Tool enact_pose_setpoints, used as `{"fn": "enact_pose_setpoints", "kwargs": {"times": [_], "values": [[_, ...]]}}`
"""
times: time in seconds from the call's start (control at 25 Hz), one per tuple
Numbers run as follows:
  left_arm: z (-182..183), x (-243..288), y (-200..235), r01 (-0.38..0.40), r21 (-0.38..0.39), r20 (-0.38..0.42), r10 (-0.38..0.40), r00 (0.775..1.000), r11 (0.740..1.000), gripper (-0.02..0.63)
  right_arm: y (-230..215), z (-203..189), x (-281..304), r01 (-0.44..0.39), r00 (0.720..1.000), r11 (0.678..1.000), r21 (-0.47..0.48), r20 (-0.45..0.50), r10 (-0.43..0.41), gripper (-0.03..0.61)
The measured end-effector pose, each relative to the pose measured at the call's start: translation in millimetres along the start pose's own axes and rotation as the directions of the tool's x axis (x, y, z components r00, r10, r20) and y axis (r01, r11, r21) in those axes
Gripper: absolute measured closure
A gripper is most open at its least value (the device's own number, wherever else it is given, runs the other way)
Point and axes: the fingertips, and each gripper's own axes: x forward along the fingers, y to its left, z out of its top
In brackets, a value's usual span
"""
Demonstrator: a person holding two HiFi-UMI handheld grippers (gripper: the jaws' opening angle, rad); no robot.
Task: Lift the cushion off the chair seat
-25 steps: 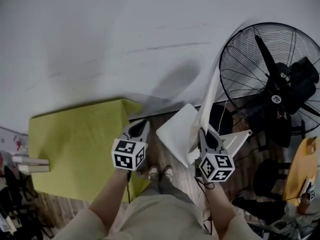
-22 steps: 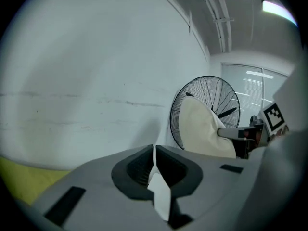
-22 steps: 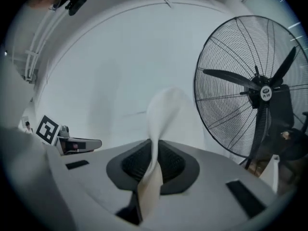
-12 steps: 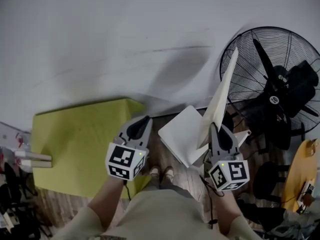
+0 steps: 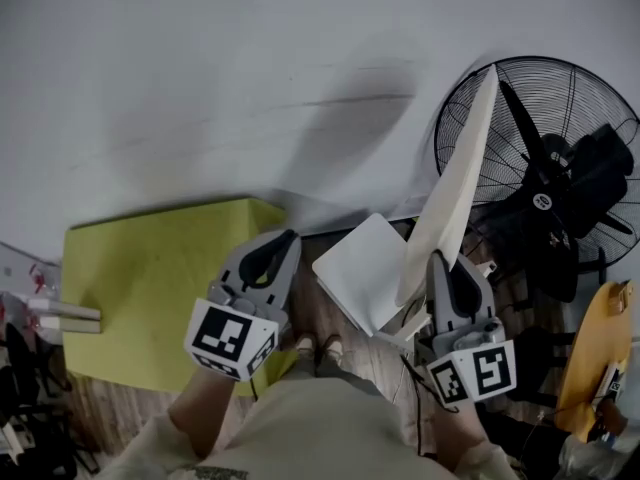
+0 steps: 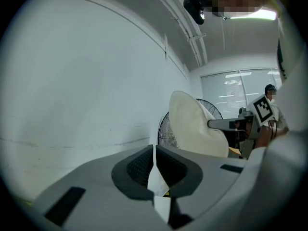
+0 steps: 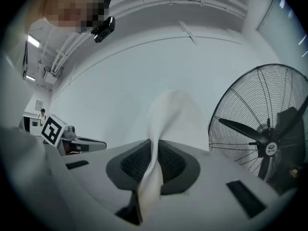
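A cream cushion [image 5: 455, 188] stands on edge, clear of the white chair seat [image 5: 365, 268]. It reaches up in front of the fan. My right gripper [image 5: 440, 258] is shut on the cushion's lower edge, and in the right gripper view the fabric [image 7: 173, 114] runs up from between the pads of that gripper [image 7: 155, 146]. My left gripper [image 5: 285, 238] hangs left of the chair with its jaws together and nothing in them. In the left gripper view its jaws [image 6: 154, 150] show only a thin pale slit, and the cushion [image 6: 195, 124] hangs to the right.
A big black floor fan [image 5: 545, 168] stands close behind the cushion at the right. A yellow-green flat-topped block [image 5: 150, 278] lies at the left below the left gripper. A white wall fills the back. A yellow wooden piece [image 5: 600, 348] is at the far right.
Both grippers have risen. The cushion has come up with the right gripper and now stands higher against the fan. The chair seat and the yellow-green block have stayed put.
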Motion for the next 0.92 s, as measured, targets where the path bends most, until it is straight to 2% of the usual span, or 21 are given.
{"fn": "enact_pose_setpoints", "kwargs": {"times": [0.28, 0.48, 0.92], "values": [[4, 0, -3, 0.004, 0.006, 0.009, -0.004, 1.000, 1.000, 0.581, -3, 5, -5, 0.004, 1.000, 1.000, -0.028, 0.004, -0.004, 0.520], [10, -5, 2, -0.006, -0.024, 0.033, 0.007, 0.999, 1.000, 0.581, -2, 1, -2, 0.004, 1.000, 1.000, -0.028, -0.005, -0.004, 0.520], [4, -3, 9, -0.003, -0.044, 0.011, 0.004, 1.000, 0.999, 0.581, -5, -7, 6, 0.025, 0.999, 0.999, -0.038, -0.032, -0.026, 0.518]]}}
